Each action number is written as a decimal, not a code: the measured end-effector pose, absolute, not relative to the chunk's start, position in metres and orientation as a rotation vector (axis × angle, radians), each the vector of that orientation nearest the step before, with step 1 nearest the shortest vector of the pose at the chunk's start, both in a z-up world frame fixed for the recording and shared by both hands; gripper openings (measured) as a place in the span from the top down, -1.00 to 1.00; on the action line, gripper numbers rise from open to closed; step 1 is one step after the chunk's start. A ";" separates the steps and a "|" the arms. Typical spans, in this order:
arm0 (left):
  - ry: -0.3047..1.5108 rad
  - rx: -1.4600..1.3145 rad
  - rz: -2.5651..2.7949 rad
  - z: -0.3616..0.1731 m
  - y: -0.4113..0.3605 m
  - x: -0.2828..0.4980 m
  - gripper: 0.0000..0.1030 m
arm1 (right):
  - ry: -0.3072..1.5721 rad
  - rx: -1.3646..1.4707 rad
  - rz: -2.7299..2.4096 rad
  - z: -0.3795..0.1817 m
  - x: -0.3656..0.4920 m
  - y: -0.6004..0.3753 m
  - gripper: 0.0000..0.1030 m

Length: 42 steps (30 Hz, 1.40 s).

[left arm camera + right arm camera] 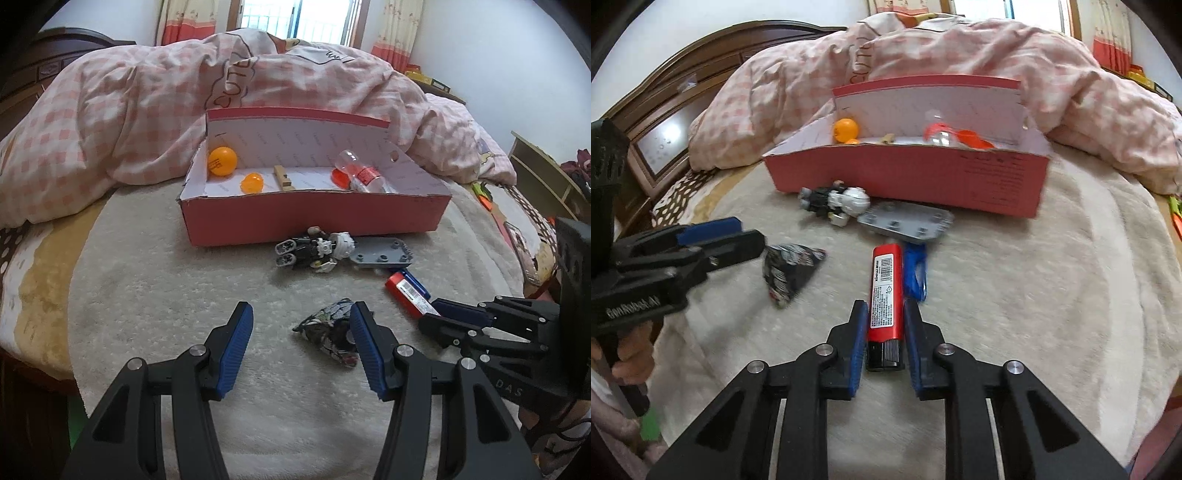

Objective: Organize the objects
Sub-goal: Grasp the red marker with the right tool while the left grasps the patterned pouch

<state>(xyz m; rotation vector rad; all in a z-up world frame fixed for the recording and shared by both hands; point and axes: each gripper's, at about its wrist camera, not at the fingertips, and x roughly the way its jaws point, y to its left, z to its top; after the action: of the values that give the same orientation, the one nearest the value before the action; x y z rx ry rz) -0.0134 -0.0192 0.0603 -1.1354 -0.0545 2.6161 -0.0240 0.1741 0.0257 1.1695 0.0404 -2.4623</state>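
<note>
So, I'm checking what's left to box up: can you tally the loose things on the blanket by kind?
Toy robot figure: 1
Grey studded plate: 1
Red lighter: 1
Blue lighter: 1
Patterned cloth pouch: 1
Total: 5

Red lighter (885,295) with white barcode label and black end. Pink box (310,218), white inside. Orange balls (221,160). Pink-and-white checked quilt (122,110). Cream blanket (166,295). Dark flower-print pouch (330,332). Grey plate (384,254). Blue-padded black fingers (242,347).
</note>
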 end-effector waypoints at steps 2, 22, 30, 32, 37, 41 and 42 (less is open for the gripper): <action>-0.055 -1.127 2.602 0.063 -0.018 -0.012 -0.07 | 0.027 1.187 -2.465 0.023 -0.023 0.181 0.59; 0.058 -1.241 2.537 0.027 0.008 -0.024 -0.07 | -0.040 1.174 -2.443 0.018 -0.023 0.190 0.54; 0.111 -1.212 2.576 0.024 0.014 -0.027 -0.07 | -0.040 1.158 -2.446 0.017 -0.022 0.189 0.45; 0.121 -1.209 2.584 0.024 0.015 -0.028 -0.07 | -0.035 1.154 -2.447 0.017 -0.022 0.188 0.45; 0.105 -1.209 2.586 0.024 0.014 -0.028 -0.07 | -0.019 1.143 -2.452 0.017 -0.022 0.186 0.45; 0.106 -1.208 2.588 0.024 0.014 -0.028 -0.07 | -0.017 1.137 -2.456 0.017 -0.022 0.185 0.45; 0.106 -1.208 2.588 0.024 0.015 -0.028 -0.06 | -0.017 1.136 -2.457 0.017 -0.021 0.185 0.45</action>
<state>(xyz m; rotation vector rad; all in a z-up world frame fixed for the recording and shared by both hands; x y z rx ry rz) -0.0275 0.0145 0.0239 -1.2085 0.1061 2.5877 -0.0214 0.1852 0.0170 1.1360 -0.0174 -2.4566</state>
